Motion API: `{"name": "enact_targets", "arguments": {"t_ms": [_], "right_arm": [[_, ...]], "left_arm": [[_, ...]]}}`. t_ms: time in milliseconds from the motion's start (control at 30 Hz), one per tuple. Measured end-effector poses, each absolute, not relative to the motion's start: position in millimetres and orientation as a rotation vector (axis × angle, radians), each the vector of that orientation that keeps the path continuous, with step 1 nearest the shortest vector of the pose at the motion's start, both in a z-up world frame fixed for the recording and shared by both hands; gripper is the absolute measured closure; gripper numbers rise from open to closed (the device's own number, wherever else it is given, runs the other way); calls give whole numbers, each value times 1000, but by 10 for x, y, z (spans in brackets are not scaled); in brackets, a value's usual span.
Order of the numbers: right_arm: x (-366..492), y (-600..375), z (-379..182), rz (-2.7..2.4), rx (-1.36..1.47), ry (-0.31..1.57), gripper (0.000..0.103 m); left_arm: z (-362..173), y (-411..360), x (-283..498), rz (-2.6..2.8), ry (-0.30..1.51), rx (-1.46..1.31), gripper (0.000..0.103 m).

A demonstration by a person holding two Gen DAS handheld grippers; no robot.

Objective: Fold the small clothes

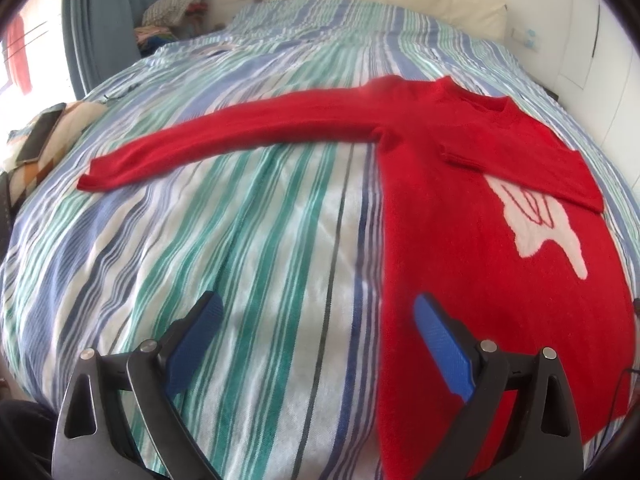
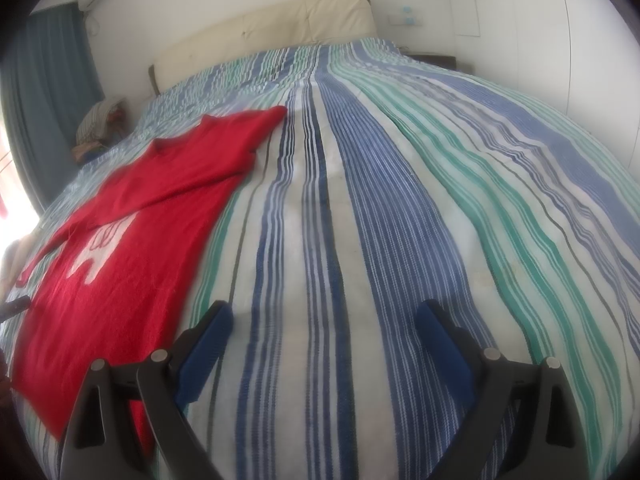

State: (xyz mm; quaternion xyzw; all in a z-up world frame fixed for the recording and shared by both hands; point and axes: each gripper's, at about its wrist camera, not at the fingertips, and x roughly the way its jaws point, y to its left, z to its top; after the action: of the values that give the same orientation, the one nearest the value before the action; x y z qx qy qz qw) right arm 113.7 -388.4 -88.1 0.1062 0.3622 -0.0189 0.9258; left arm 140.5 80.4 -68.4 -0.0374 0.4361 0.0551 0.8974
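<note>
A red sweater (image 1: 460, 208) with a white motif lies flat on the striped bedspread (image 1: 224, 240). One sleeve (image 1: 224, 136) stretches out to the left. The other sleeve (image 1: 532, 168) is folded across the chest. My left gripper (image 1: 316, 312) is open and empty, above the bedspread at the sweater's left edge near the hem. In the right wrist view the sweater (image 2: 132, 220) lies at the left. My right gripper (image 2: 324, 320) is open and empty, over bare bedspread (image 2: 360, 208) to the right of the sweater.
A cream headboard (image 2: 272, 36) stands at the far end of the bed. A pile of clothes (image 1: 176, 12) lies at the far left by a blue curtain (image 1: 100, 20). A phone (image 1: 40, 132) rests on a patterned cushion at the left edge.
</note>
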Motion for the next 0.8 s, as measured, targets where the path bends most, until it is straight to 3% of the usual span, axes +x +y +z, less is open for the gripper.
{"name": "enact_targets", "arguments": {"t_ms": [167,333,500,667,700,767,800], "right_arm": [[1136,-3888,-884,-38,218,743,10],[1133,-3892,-893,-38,218,745,10],[1137,-3889,-897,-44,207,751,10],[1140,-3894,-893,-44,203,753,10],[1140,-3893,-892,-44,203,753,10],[1143,-3896,-890,-45,200,754,9],[1145,-3897,-891,-45,198,755,9]], "left_arm": [[-465,1239,1578,104,923,-184,6],[-248,2385,1856,230,913,-461,6],[-563,3394,2047,377,984,-737,6],[-835,3621,2173,425,985,-819,8],[-813,3615,2210,435,962,-797,14],[-784,3614,2301,426,924,-765,42],[-779,3623,2348,402,916,-760,78]]}}
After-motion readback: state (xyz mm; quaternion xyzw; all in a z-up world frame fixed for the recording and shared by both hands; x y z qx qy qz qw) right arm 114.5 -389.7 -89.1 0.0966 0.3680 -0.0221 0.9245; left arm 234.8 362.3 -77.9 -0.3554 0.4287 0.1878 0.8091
